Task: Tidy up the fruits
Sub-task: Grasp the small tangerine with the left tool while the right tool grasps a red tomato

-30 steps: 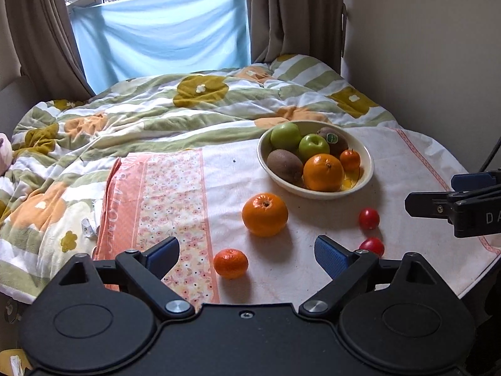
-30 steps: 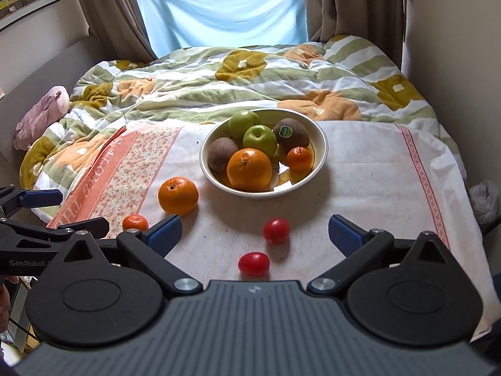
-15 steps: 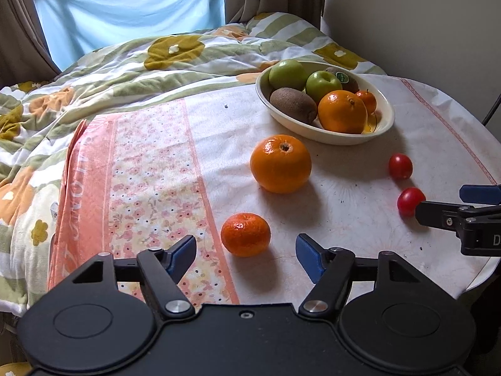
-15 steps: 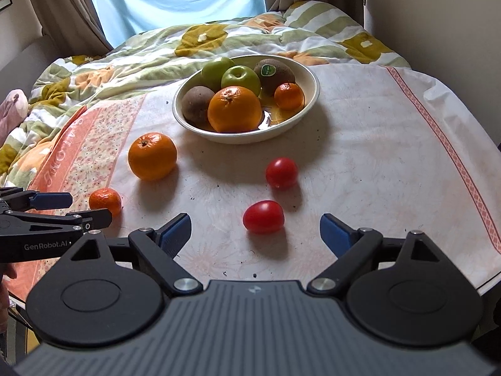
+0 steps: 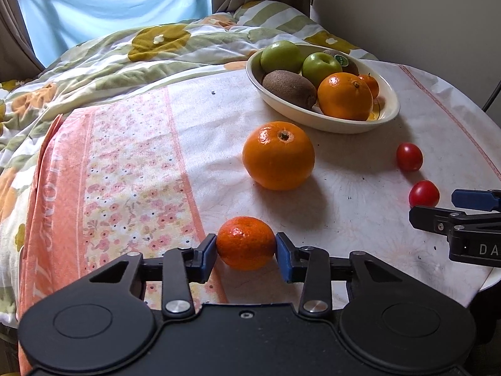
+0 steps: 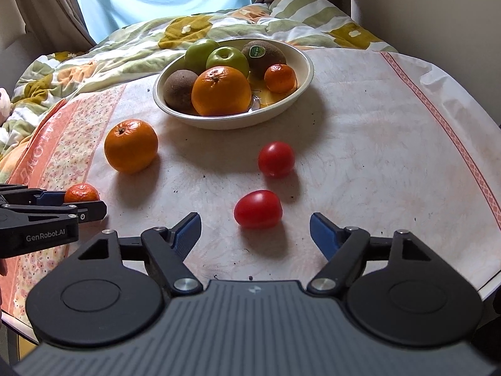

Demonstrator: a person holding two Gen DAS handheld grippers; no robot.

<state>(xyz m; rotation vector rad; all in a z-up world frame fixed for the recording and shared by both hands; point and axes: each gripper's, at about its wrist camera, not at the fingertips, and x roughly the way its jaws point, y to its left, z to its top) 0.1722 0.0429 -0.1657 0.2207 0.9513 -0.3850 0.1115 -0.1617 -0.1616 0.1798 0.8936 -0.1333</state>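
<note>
My left gripper is shut on a small mandarin that rests on the tablecloth; it also shows in the right wrist view. A large orange lies just beyond it. A cream bowl at the far right holds green apples, kiwis, an orange and a mandarin. Two red tomatoes lie on the cloth. My right gripper is open, its fingers on either side of the near tomato without touching it.
The round table has a white cloth with a pink floral band on the left. A quilted bed lies behind it, a wall to the right. The table's edge curves close at the right.
My left gripper moved forward and closed on the small mandarin. My right gripper moved forward and lower, so the near tomato now sits between its open fingers.
</note>
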